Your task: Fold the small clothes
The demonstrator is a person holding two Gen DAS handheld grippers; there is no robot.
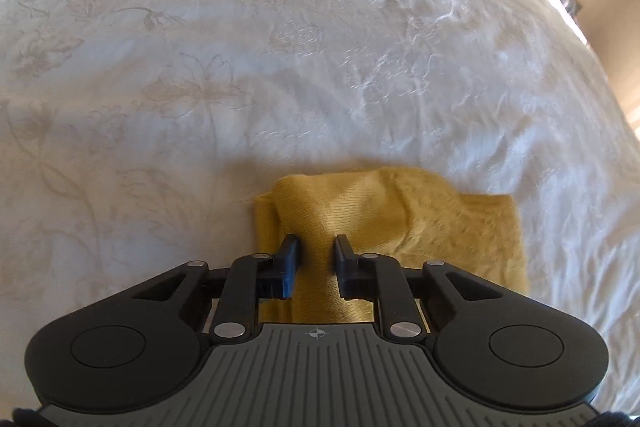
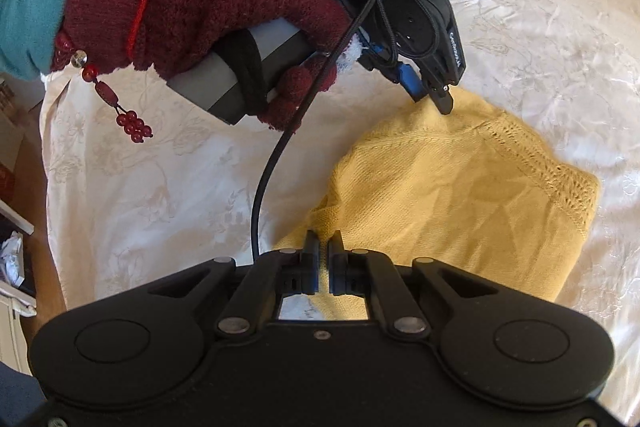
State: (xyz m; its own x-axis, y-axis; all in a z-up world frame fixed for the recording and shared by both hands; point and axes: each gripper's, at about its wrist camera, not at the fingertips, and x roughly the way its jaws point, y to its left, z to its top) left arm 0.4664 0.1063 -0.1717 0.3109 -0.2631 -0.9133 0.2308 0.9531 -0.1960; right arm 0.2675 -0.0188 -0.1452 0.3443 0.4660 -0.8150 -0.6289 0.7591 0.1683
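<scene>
Right wrist view showed the yellow knit garment (image 2: 460, 195) at centre right on the white bedspread (image 2: 160, 187); the right gripper (image 2: 323, 247) pinched its near edge, the left gripper (image 2: 430, 99) clamped its upper-left corner.

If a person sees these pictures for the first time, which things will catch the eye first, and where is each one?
The yellow knitted garment stands out, lying rumpled on the pale flowered bedspread. Next comes the dark red woolly glove at upper left of the right wrist view, gripping the handle of the left gripper, whose tips pinch a raised fold of the garment. The right gripper is shut on the garment's near edge.
</scene>
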